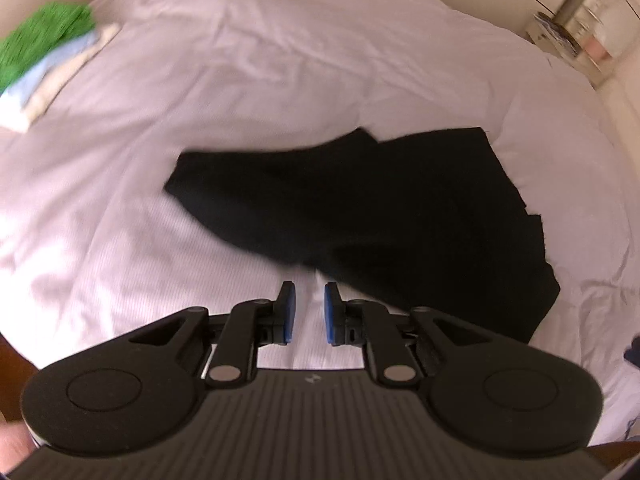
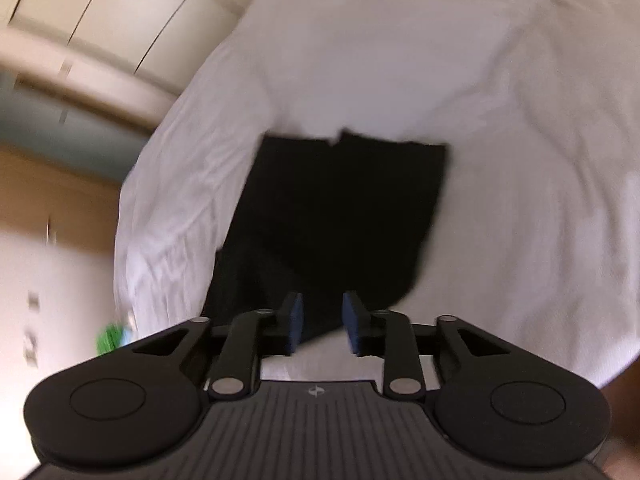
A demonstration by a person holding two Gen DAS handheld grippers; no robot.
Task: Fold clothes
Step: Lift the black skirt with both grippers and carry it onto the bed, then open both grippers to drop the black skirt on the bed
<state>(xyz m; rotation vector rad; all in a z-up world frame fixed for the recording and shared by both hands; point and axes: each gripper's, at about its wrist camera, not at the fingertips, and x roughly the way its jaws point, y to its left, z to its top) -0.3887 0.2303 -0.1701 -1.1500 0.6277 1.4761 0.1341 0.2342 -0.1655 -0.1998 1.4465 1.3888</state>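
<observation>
Black garment (image 1: 360, 216) was spread on bed (image 1: 280, 60), just ahead of right claw (image 2: 322, 322), ahead-right of left claw (image 1: 309, 312); both seen open, empty.

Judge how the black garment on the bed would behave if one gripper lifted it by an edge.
The black garment lies flat with overlapping layers, so it is probably floppy and would drape and unfold. It looks thin, likely light. On the wrinkled white bedsheet it may drag rather than slide.

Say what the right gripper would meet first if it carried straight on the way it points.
Probably the black garment lying on the white bed sheet; the right gripper is open and empty, though blur leaves depth unclear.
</observation>
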